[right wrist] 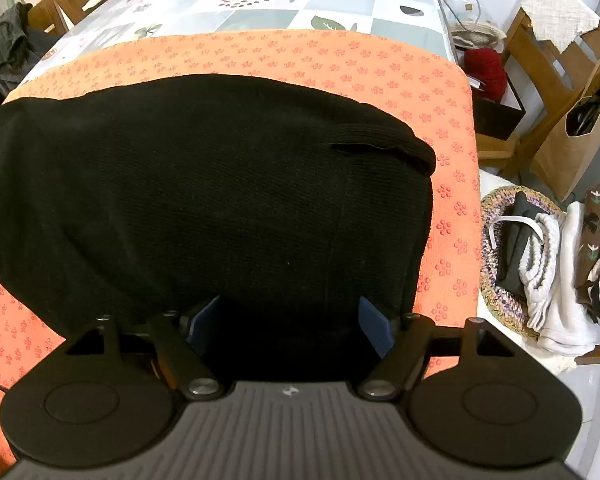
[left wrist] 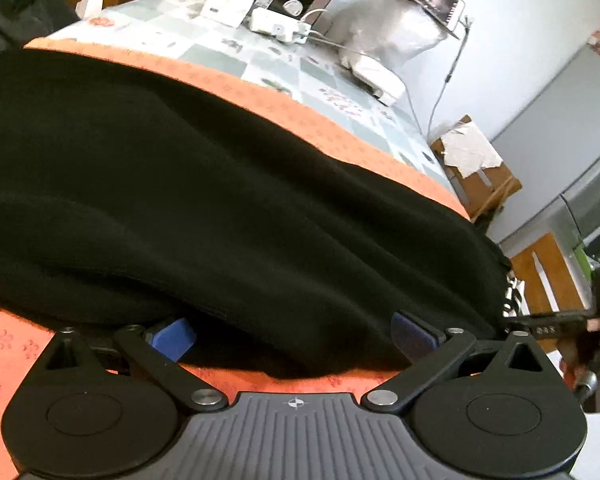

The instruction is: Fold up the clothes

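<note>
Orange floral mat (right wrist: 340, 64) covered the near table end, with the black knit garment (right wrist: 204, 184) lying folded across it. Both the left gripper (left wrist: 292, 336) and right gripper (right wrist: 290, 320) stood apart over its near edge, pinching nothing; pressing creases flat before regripping seemed wise

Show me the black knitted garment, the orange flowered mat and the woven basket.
black knitted garment (right wrist: 204, 184), right wrist view, middle of the fabric
orange flowered mat (right wrist: 340, 60), right wrist view, bare far part
woven basket (right wrist: 490, 280), right wrist view, near rim
</note>
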`<state>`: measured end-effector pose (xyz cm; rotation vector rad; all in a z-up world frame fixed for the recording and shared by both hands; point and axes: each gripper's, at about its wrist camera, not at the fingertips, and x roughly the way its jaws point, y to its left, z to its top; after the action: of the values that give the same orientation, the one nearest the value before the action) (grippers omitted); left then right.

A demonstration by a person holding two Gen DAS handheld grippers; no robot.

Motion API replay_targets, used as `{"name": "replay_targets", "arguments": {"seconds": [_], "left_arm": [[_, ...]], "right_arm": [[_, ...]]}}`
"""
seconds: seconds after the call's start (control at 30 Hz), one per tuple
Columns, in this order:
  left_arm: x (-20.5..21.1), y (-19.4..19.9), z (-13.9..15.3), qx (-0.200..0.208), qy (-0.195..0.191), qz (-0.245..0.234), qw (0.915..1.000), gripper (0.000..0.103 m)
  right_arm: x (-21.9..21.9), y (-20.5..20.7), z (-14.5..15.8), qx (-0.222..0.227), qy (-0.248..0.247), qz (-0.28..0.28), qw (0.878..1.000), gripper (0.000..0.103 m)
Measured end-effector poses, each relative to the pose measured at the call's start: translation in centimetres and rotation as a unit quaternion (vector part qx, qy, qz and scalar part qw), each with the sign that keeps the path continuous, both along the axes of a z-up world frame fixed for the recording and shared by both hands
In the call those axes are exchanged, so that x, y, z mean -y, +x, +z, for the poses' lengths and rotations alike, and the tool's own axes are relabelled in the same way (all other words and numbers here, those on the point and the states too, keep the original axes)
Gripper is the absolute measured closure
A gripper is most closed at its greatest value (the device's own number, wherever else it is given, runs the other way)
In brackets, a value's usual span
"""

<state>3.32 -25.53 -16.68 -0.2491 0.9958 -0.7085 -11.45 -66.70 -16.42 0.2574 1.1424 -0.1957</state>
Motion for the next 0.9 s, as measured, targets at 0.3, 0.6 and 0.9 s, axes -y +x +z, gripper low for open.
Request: {"name": "replay_targets", "arguments": {"seconds": [0.3, 0.6, 0.9], "left_arm": [[1.5, -0.6, -0.2, -0.004, -0.075, -0.039, 0.9964, 0.000], [3.7, 1.0, -0.8, 0.032, -0.069, -0.042, 0.9962, 0.000], [5.1, -4.3, 0.1, 0.074, -0.034, -0.224, 0.9712, 0.001]], "right_arm": [[-0.2, 0.0, 0.1, -0.004, -0.004, 0.001, 1.000, 0.023], [-0.2, 0.2, 0.1, -0.010, -0.005, 0.003, 1.000, 0.023], [-0.2, 0.3, 0.1, -0.014, -0.006, 0.005, 1.000, 0.023]]}}
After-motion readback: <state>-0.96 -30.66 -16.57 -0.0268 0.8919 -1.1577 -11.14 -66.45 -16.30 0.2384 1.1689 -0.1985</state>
